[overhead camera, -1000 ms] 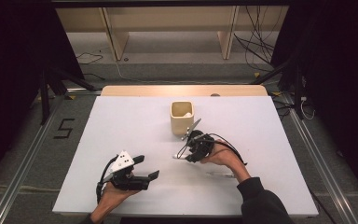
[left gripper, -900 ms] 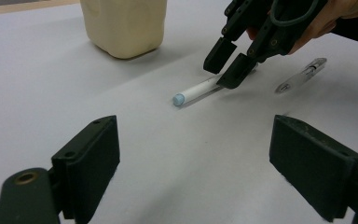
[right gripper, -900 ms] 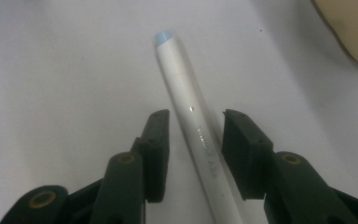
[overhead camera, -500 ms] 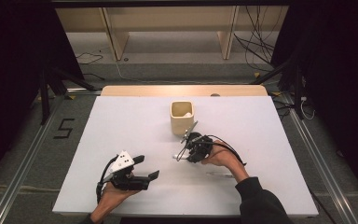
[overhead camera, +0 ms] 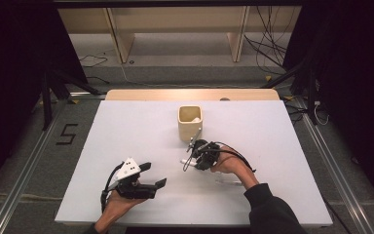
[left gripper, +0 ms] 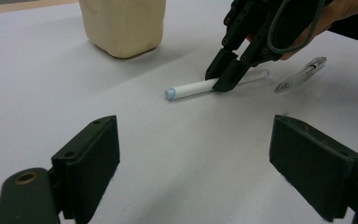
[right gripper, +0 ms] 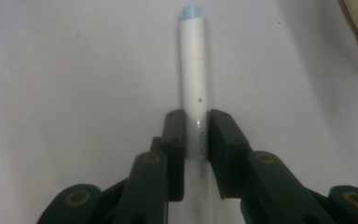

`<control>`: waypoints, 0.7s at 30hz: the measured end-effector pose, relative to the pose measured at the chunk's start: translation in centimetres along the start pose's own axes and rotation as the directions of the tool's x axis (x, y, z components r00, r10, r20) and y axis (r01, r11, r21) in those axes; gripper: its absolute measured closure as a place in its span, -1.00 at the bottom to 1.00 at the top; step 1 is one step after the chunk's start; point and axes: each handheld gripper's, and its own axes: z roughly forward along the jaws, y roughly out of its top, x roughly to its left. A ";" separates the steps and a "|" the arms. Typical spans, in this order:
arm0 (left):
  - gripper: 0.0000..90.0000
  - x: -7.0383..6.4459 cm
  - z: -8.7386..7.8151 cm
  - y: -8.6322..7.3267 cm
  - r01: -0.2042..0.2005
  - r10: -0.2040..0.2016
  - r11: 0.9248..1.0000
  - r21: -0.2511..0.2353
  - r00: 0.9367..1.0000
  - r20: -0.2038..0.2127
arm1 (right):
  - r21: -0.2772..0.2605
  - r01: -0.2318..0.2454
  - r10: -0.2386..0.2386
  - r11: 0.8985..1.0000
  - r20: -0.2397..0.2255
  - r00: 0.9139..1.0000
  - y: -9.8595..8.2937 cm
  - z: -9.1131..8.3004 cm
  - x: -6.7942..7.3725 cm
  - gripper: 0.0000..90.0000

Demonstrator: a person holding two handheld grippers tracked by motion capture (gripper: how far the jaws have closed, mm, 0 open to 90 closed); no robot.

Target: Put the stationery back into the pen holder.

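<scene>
Lying on white table (overhead camera: 126, 126), white pen (right gripper: 194, 74), dark room

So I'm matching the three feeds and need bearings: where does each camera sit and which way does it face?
High view: above the person's side, looking forward and down on the table; forearms and hands enter below.
Left gripper view: low, between its open jaws, facing the cup.
Right gripper view: looking down its jaws, closed on the white pen.
Shared: the pen and the right gripper.
</scene>
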 end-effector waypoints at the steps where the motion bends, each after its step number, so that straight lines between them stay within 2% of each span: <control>1: -0.65 0.0 0.0 0.0 0.000 0.000 1.000 0.000 1.000 0.000 | 0.002 0.002 -0.002 1.000 0.002 1.000 0.0 0.0 0.0 0.73; 11: -0.65 0.1 0.0 0.0 -0.002 0.002 1.000 0.001 1.000 -0.001 | -0.001 0.013 -0.013 1.000 0.007 1.000 0.1 -0.1 0.1 0.75; 21: -0.65 0.1 0.0 0.0 -0.003 0.003 1.000 0.000 1.000 -0.004 | -0.099 -0.016 0.018 0.995 0.018 1.000 0.0 -1.7 -0.3 0.75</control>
